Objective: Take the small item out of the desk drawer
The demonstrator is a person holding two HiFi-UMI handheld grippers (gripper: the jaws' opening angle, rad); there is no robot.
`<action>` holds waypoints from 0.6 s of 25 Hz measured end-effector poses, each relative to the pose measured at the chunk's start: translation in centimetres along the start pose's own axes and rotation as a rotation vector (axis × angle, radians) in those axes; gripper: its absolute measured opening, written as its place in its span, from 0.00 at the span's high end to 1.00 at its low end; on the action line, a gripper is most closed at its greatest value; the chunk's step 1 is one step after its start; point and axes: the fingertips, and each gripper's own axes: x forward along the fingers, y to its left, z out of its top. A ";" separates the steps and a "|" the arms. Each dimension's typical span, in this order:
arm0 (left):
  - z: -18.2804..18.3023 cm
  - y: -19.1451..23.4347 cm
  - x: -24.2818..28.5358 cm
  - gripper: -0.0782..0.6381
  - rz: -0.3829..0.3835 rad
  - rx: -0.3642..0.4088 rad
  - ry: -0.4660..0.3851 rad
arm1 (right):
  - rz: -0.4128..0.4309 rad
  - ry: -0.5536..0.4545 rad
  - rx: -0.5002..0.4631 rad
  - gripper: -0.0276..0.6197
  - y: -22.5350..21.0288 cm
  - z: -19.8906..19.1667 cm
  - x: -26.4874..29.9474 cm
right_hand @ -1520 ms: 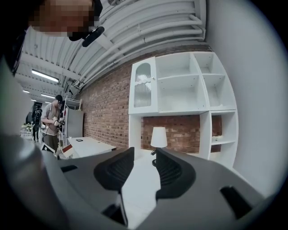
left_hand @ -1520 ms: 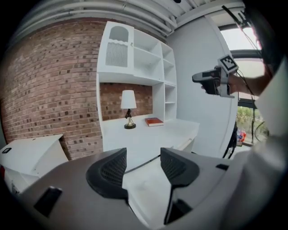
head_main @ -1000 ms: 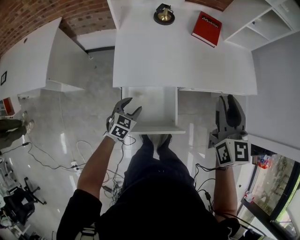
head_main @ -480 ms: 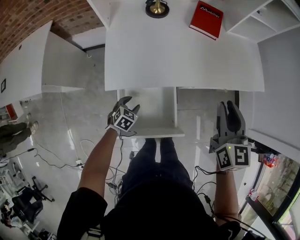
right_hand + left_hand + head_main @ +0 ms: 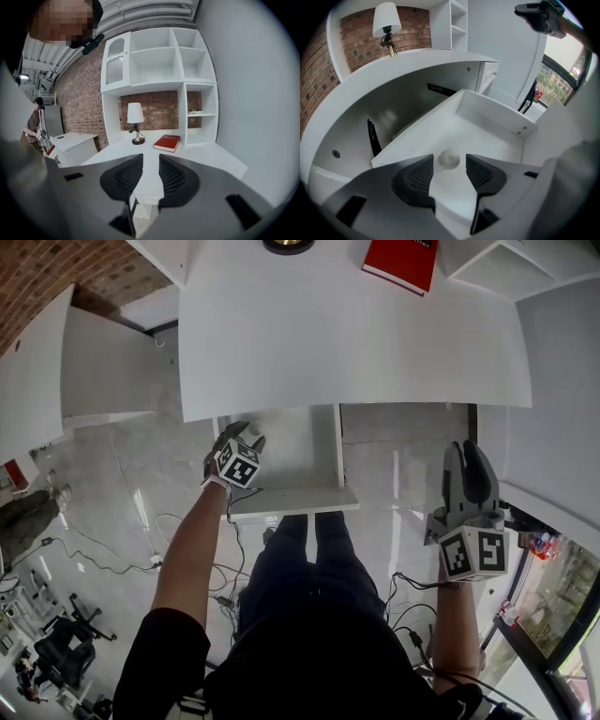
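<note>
This looks like an office or studio workroom fitted out as a study. A plain white bench (image 5: 356,343) backs onto a brick wall (image 5: 159,101) under white open shelving (image 5: 159,56), with a table lamp (image 5: 135,119) and a red book (image 5: 167,142) on top. Around it are a glossy pale floor (image 5: 403,474) strewn with cables (image 5: 94,563), black swivel chairs (image 5: 56,645) and a second white bench (image 5: 56,381).

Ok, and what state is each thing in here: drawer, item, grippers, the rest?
Drawer: pulled open.
Small round item: lying on the drawer floor, ungripped.
Left gripper: open, item in line between its jaws, untouched.
Right gripper: jaws have just been closing, narrow gap left, nothing between.
Red book: closed, flat on the desk.
Table lamp: upright.
</note>
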 end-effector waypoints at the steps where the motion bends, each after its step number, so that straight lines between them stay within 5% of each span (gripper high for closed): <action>1: -0.1 0.1 0.3 0.59 0.002 0.000 0.006 | -0.002 0.005 0.002 0.80 -0.2 -0.3 0.0; 5: -0.2 0.4 0.9 0.70 0.008 -0.025 0.014 | -0.004 0.016 0.009 0.81 -0.4 -0.9 0.2; 15: 0.2 0.4 -1.3 0.71 -0.008 -0.077 -0.033 | 0.019 -0.014 0.022 0.83 0.7 0.7 0.5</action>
